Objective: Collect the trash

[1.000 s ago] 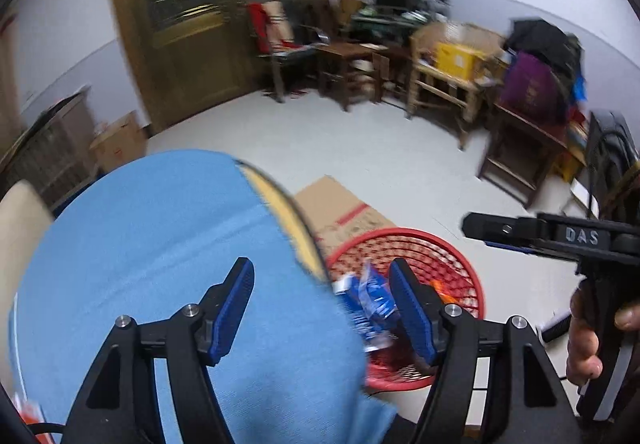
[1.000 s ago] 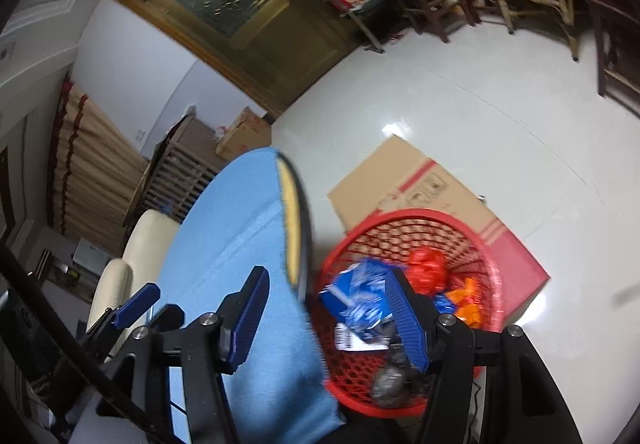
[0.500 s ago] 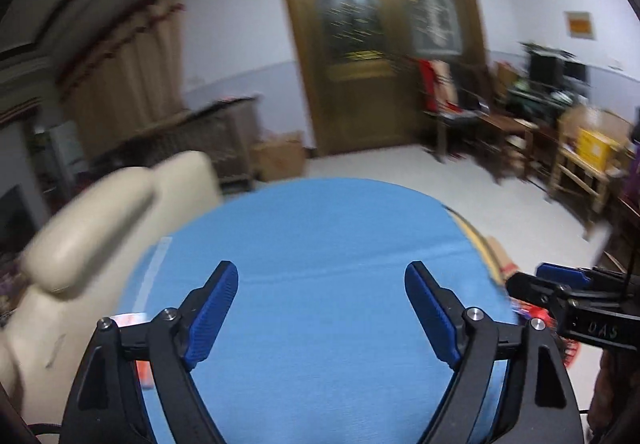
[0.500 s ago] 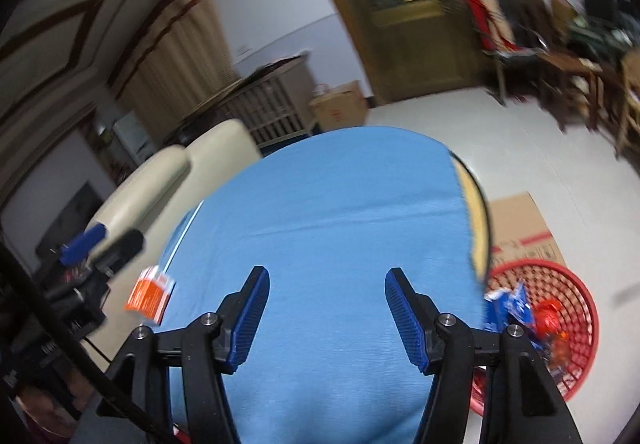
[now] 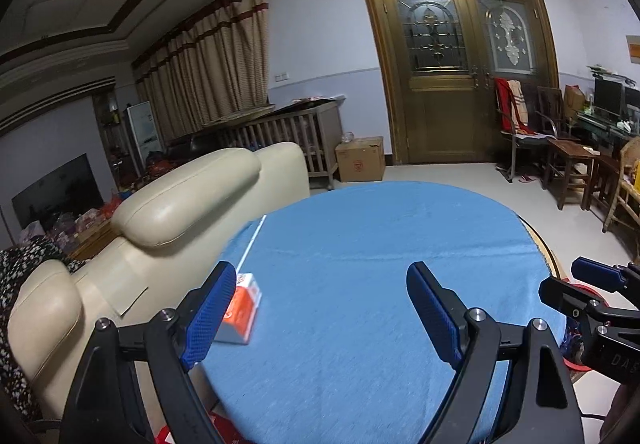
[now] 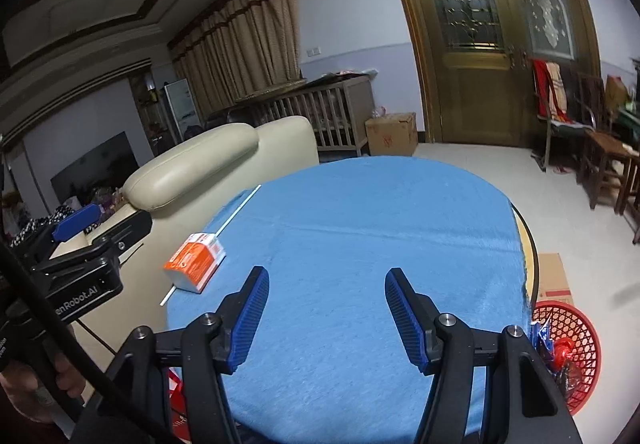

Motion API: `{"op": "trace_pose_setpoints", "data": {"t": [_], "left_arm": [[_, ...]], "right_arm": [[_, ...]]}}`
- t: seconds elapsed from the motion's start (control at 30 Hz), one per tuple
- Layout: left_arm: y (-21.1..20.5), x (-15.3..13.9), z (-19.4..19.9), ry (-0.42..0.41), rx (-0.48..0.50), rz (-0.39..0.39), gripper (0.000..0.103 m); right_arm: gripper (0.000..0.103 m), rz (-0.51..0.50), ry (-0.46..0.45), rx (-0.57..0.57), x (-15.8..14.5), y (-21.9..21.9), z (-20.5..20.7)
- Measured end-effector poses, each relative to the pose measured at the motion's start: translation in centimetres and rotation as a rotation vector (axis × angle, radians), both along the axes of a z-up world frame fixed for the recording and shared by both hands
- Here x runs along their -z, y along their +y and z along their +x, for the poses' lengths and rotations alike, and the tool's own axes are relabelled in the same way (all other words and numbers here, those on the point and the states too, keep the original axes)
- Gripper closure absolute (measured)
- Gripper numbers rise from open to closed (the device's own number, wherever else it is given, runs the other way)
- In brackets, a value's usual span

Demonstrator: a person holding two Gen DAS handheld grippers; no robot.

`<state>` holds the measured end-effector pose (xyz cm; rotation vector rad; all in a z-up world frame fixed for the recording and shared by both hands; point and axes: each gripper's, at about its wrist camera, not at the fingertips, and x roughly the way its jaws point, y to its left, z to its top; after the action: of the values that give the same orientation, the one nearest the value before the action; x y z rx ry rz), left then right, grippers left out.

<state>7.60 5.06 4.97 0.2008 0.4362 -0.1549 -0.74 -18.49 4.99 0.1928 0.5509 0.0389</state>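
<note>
An orange and white carton (image 6: 195, 261) lies on the left edge of the round table with the blue cloth (image 6: 360, 228); it also shows in the left wrist view (image 5: 242, 310), partly behind my left finger. A white straw (image 6: 236, 214) lies beside it. My left gripper (image 5: 320, 316) is open and empty, just right of the carton. My right gripper (image 6: 326, 320) is open and empty over the table's near side. A red mesh basket (image 6: 568, 348) with wrappers in it stands on the floor at the table's right.
A cream leather sofa (image 5: 168, 212) stands close against the table's left. A flat cardboard sheet (image 6: 552, 280) lies on the floor by the basket. Wooden chairs (image 5: 568, 164) and a door (image 5: 452, 84) are at the far side.
Both grippers have swung left and up from over the red basket to over the table. The carton has come into view. Both stay open and empty.
</note>
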Motion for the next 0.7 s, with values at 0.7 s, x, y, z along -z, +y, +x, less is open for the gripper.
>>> {"op": "trace_pose_setpoints", "data": {"t": [0.7], "left_arm": [[5.2,0.8,-2.1,0.022,-0.110,-0.018,0.016]], "right_arm": [[0.038,-0.128,-0.030,0.027,-0.2,4.4,-1.9]]}}
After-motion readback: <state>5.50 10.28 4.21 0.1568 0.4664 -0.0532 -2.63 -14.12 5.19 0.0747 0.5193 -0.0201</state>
